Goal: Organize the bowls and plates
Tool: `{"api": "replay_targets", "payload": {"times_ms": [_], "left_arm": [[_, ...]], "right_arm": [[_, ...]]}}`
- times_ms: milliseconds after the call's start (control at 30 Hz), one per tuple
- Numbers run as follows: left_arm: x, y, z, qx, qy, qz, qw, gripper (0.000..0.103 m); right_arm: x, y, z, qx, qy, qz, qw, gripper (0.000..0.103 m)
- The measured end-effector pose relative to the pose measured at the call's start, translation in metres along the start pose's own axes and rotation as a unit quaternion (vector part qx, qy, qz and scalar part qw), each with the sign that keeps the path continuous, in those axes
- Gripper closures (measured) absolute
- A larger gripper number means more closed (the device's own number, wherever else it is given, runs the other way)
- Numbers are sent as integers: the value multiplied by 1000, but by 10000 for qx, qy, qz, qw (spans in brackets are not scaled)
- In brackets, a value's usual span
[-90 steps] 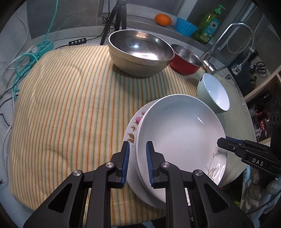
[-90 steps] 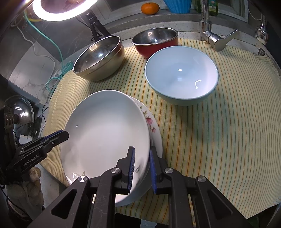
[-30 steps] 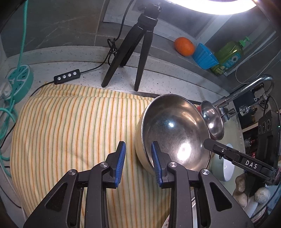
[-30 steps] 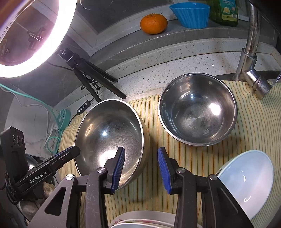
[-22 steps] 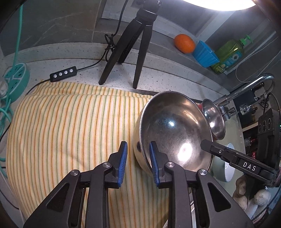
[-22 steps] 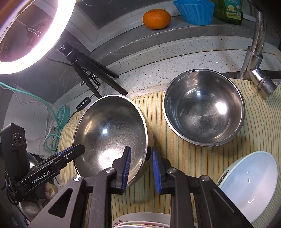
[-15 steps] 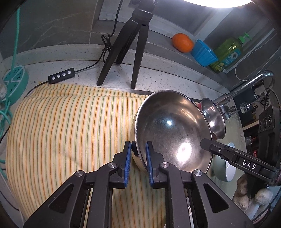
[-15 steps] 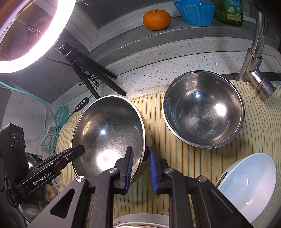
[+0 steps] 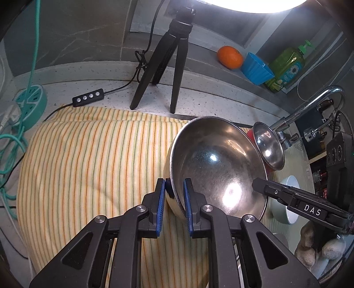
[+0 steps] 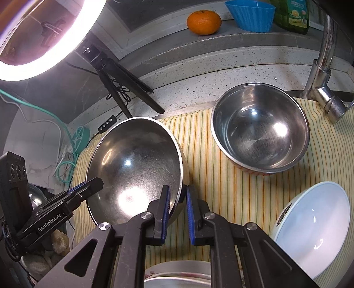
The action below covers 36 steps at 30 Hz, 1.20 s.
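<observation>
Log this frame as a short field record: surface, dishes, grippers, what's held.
surface: striped cloth over a speckled counter
held item: large steel bowl, tilted
left gripper: shut on the bowl's rim, one pad inside, one outside
right gripper: shut on the opposite rim, same bowl
other bowls: smaller steel bowl with red outside; pale blue bowl, both empty on the cloth
plates: stack at the near edge, mostly hidden
ledge: orange, blue cup, soap bottle
</observation>
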State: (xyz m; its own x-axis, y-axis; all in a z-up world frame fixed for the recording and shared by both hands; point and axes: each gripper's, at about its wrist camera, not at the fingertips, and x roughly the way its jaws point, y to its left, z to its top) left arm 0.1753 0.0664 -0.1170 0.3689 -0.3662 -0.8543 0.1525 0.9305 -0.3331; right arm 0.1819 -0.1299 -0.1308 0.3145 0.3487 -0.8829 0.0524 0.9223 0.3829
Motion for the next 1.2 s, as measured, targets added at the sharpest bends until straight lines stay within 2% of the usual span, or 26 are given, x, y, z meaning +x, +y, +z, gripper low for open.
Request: {"api": "replay_targets", "payload": {"times_ms": [800,1200], "left_arm": [[-68,30,-78,-606,-344,306,9971,88],[-91,50,-127,-925,-291,567,9937,88]], "right_arm": [[-24,58,-64,-767,199,423,9960,90],[-13,84,-107,-1165,555,578,9900,89]]}}
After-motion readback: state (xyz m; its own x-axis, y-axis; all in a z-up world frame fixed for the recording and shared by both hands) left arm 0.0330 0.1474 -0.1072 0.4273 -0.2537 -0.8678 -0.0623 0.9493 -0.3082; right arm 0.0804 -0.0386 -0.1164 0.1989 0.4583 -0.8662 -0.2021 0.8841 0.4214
